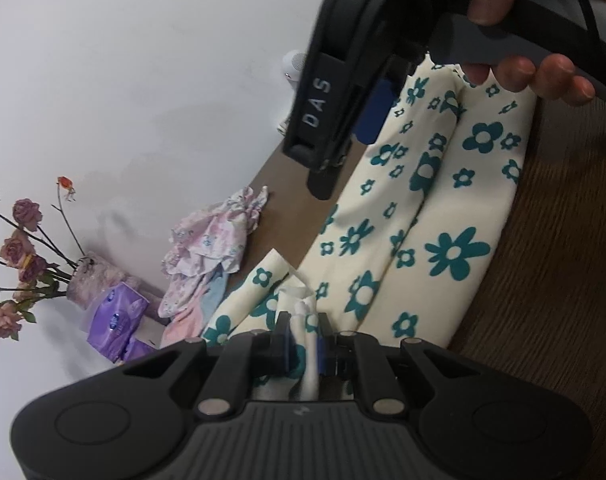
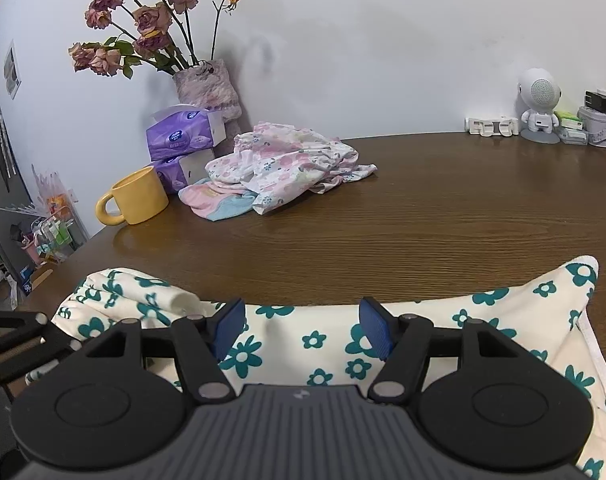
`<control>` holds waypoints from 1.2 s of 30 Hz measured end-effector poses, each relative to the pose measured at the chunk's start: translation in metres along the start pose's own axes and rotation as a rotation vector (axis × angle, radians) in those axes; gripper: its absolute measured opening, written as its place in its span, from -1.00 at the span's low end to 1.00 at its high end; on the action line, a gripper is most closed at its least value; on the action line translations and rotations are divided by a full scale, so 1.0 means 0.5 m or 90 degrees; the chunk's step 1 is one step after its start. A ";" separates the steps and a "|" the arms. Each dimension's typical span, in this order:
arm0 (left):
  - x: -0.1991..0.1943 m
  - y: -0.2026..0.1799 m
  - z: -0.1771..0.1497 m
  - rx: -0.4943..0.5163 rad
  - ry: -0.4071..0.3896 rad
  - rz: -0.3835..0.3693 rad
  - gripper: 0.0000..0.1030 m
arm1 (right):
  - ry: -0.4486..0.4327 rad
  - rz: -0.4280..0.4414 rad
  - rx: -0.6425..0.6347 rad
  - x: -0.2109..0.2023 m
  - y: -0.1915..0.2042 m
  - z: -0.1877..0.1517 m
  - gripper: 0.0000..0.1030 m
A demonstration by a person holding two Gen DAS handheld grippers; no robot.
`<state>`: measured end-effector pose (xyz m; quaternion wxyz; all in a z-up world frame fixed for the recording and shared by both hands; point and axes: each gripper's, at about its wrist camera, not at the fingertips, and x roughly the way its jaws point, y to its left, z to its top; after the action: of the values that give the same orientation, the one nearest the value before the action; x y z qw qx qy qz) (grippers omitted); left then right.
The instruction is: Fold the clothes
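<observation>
Folding spot: the flowered cream garment (image 2: 303, 332) is spread on the near edge of the wooden table (image 2: 383, 220)
Left gripper (image 1: 303, 336): clamped on a white edge of that garment
Right gripper (image 2: 303, 330): jaws apart, nothing gripped, held over the cloth
Vase (image 2: 207, 84): dried roses are held in it
Yellow mug (image 2: 139, 196): contents can't be seen

A brown wooden table (image 2: 423, 220) carries a flowered cream garment (image 2: 315, 340), crumpled pink clothes (image 2: 287, 164), a yellow mug (image 2: 139, 196) and tissue packs (image 2: 183, 132).
</observation>
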<state>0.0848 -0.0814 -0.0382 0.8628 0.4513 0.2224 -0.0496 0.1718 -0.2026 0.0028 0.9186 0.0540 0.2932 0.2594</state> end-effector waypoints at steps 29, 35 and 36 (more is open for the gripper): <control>-0.208 0.204 -0.089 -0.408 -0.104 -0.095 0.33 | 0.001 0.013 0.005 -0.008 0.003 -0.002 0.25; -0.224 0.251 -0.191 -0.483 -0.053 -0.070 0.33 | -0.027 0.089 -0.019 -0.072 0.052 -0.018 0.25; -0.218 0.255 -0.202 -0.486 -0.037 -0.059 0.29 | -0.033 0.109 -0.023 -0.086 0.062 -0.022 0.25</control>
<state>-0.0106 0.0620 0.0547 0.9715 0.0856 0.2204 -0.0154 0.1221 -0.1984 0.0236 0.9010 0.0688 0.2591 0.3410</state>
